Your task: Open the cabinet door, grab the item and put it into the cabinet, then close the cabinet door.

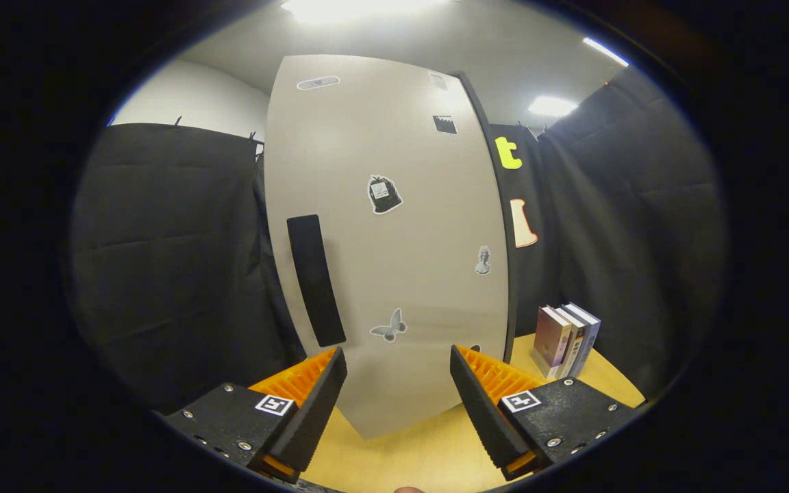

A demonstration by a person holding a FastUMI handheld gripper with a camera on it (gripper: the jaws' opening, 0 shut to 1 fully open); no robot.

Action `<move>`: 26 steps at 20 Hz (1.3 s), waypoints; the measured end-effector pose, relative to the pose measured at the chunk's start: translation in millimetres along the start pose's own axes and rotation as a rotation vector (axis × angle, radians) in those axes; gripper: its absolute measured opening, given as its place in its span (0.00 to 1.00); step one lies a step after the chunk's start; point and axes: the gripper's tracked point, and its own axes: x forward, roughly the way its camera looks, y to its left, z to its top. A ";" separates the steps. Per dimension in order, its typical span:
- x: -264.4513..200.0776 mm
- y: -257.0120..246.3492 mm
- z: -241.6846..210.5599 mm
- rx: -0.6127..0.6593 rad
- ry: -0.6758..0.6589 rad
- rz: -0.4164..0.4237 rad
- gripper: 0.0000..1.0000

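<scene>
The gripper is spread wide with nothing between its fingers, which point at the door just ahead. The door is a tall pale panel standing on the table, dotted with small stickers, among them a butterfly just beyond the fingertips. A long dark handle runs upright near the door's edge, at about 11 o'clock from the left finger. At about 2 o'clock from the right finger, a few books stand upright on the table, close beside the cabinet's far edge and apart from the fingers. Whether the door is shut or ajar cannot be told
</scene>
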 end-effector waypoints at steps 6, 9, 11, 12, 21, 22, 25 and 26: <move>21.3 19.9 3.7 -0.018 -0.028 0.024 0.94; 28.8 25.5 6.0 -0.016 -0.029 0.023 0.94; 28.5 29.7 9.5 -0.031 -0.030 0.032 0.94; 30.0 31.0 10.5 -0.043 -0.032 0.030 0.94; 35.1 31.3 11.1 -0.043 -0.028 0.009 0.94; 35.4 30.3 11.9 -0.040 -0.031 0.005 0.94; 35.8 31.1 14.1 -0.022 -0.031 -0.001 0.94; 36.2 32.4 14.3 -0.020 -0.029 -0.002 0.94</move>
